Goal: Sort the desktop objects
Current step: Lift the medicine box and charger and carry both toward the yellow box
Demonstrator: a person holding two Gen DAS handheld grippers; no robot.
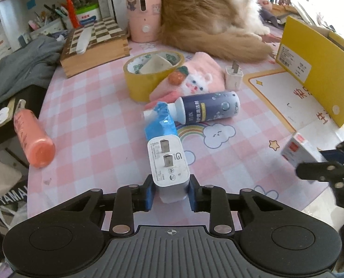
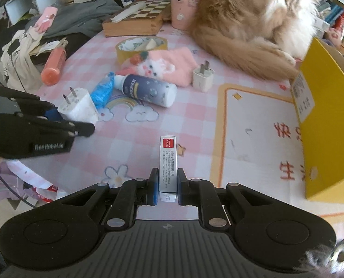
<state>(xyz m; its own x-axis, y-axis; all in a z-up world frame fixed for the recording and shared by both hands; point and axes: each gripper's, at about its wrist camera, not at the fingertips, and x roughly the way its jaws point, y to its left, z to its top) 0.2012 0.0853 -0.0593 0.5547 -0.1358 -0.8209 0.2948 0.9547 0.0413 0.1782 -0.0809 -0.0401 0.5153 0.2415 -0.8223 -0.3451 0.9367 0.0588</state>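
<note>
From the left wrist view, the left claw (image 1: 171, 188) pinches a white charger plug (image 1: 168, 163) by its body, prongs facing up, over the pink checked table (image 1: 97, 106). Just ahead lie a blue wrapper (image 1: 160, 120) and a navy cleaner bottle (image 1: 206, 107) on its side; a tape roll (image 1: 148, 74) and an orange bottle (image 1: 33, 136) sit farther off.

From the right wrist view, the right claw (image 2: 168, 186) grips a slim silver box (image 2: 168, 162) on edge, above the table. This view alone shows the wide face of the yellow box (image 2: 329, 139) at right, and a cat (image 2: 253, 23) lying beyond.

Both items look picked and in carry; next, each probably needs moving to its sorting spot, perhaps the yellow box, then release.
</note>
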